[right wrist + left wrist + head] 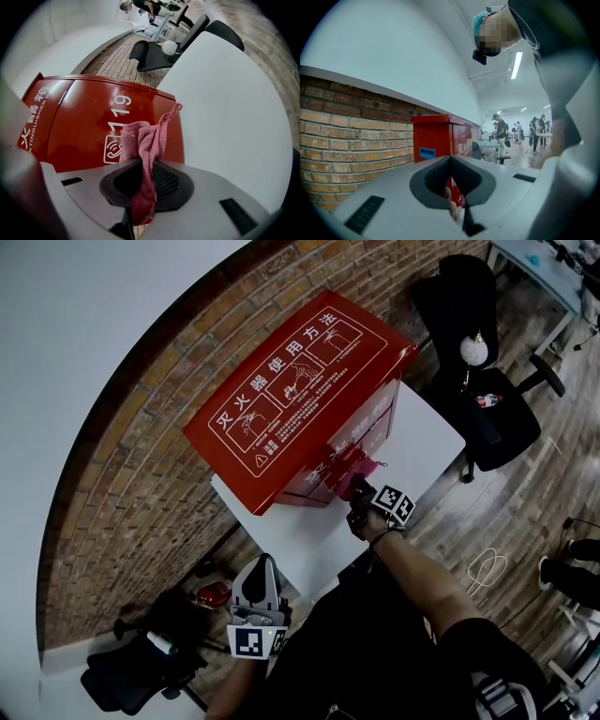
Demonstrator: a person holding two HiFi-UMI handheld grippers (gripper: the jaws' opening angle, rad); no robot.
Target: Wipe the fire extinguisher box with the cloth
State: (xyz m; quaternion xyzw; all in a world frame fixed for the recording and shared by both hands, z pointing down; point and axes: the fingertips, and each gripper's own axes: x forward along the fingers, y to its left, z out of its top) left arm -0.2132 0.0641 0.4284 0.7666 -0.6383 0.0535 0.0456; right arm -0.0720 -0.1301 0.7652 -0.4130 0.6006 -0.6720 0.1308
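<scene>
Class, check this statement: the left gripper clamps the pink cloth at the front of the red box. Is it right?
Wrong gripper: the right gripper clamps the pink cloth at the front of the red box, as the right gripper view shows.

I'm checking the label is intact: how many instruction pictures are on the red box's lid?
3, in a row along the lid: one at its left end, one in the middle, one at its right end. None seems hidden.
</scene>
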